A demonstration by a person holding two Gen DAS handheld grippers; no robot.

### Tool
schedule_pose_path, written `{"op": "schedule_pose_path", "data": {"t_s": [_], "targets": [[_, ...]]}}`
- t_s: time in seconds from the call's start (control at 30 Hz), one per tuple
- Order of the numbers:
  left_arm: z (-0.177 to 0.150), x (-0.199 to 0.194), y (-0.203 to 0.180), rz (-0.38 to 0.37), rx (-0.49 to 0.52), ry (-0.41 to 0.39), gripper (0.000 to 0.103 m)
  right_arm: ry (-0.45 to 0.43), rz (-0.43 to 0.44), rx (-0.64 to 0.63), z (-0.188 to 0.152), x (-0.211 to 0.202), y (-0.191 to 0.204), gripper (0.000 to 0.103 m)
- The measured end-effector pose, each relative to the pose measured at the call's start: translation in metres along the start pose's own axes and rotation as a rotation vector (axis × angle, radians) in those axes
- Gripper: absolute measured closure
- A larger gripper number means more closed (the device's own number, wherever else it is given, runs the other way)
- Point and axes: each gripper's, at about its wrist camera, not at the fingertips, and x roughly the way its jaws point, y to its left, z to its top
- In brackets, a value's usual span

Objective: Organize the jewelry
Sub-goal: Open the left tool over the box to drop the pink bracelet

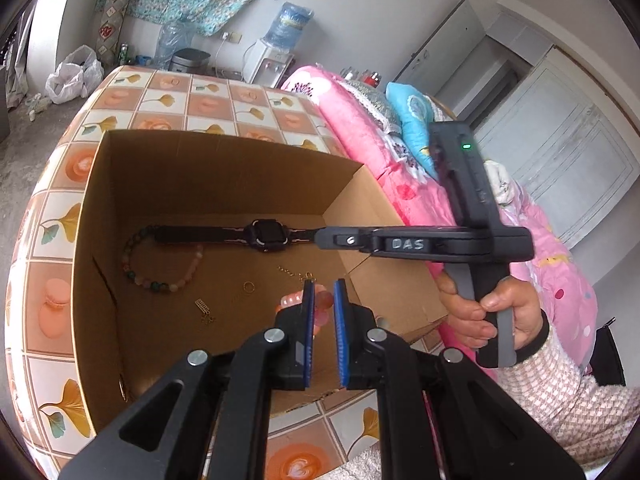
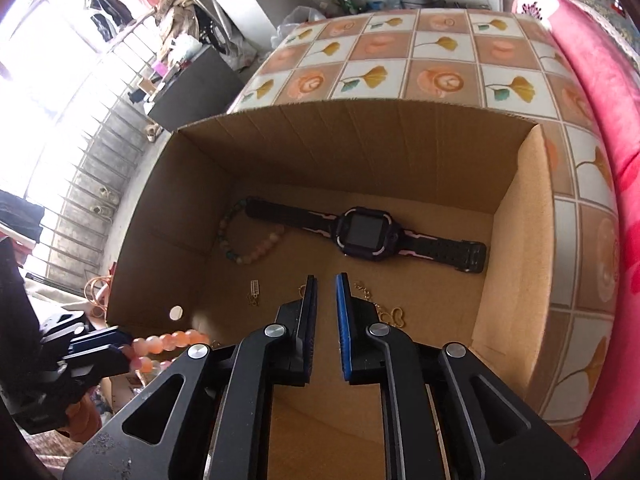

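An open cardboard box (image 1: 224, 168) (image 2: 360, 136) stands on the flower-patterned table. Inside lie a black and purple smartwatch (image 1: 269, 235) (image 2: 362, 233), a multicolour bead bracelet (image 1: 158, 280) (image 2: 250, 254), a gold chain (image 1: 294, 271) (image 2: 384, 308) and small gold pieces (image 1: 204, 308) (image 2: 254, 290). My left gripper (image 1: 324, 292) is shut on a pink bead bracelet (image 1: 318, 304) over the box's near part; the bracelet also shows in the right wrist view (image 2: 168, 342). My right gripper (image 2: 326, 280) is slightly open and empty above the box; its tip reaches in from the right (image 1: 328, 238).
The table (image 1: 168, 100) (image 2: 440, 56) extends beyond the box. A pink bedspread (image 1: 400, 184) (image 2: 592, 80) lies along the right side. A water dispenser (image 1: 276, 48) and bags stand at the far wall. A window with railings (image 2: 72, 128) is on the left.
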Motion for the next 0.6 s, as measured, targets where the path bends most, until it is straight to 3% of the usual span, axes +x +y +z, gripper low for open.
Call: {"op": "schedule_pose_path", "data": {"t_s": [0.23, 0.3, 0.37, 0.53, 0.6], "targets": [[0.006, 0.039, 0.01, -0.053, -0.08, 0.136, 0.093, -0.174, 0.02, 0.044, -0.03, -0.057, -0.016, 0.083], [0.005, 0.054, 0.015, -0.004, -0.1, 0.206, 0.092, -0.188, 0.017, 0.059, -0.038, -0.063, -0.021, 0.081], [-0.001, 0.064, 0.024, 0.051, -0.133, 0.248, 0.082, -0.197, 0.006, 0.07, -0.041, -0.067, -0.024, 0.081], [-0.004, 0.04, 0.022, 0.131, -0.104, 0.15, 0.079, -0.263, -0.013, 0.07, -0.054, -0.085, -0.023, 0.08], [-0.004, 0.017, 0.014, 0.166, -0.058, 0.066, 0.07, -0.31, -0.042, 0.077, -0.06, -0.092, -0.021, 0.076]]}}
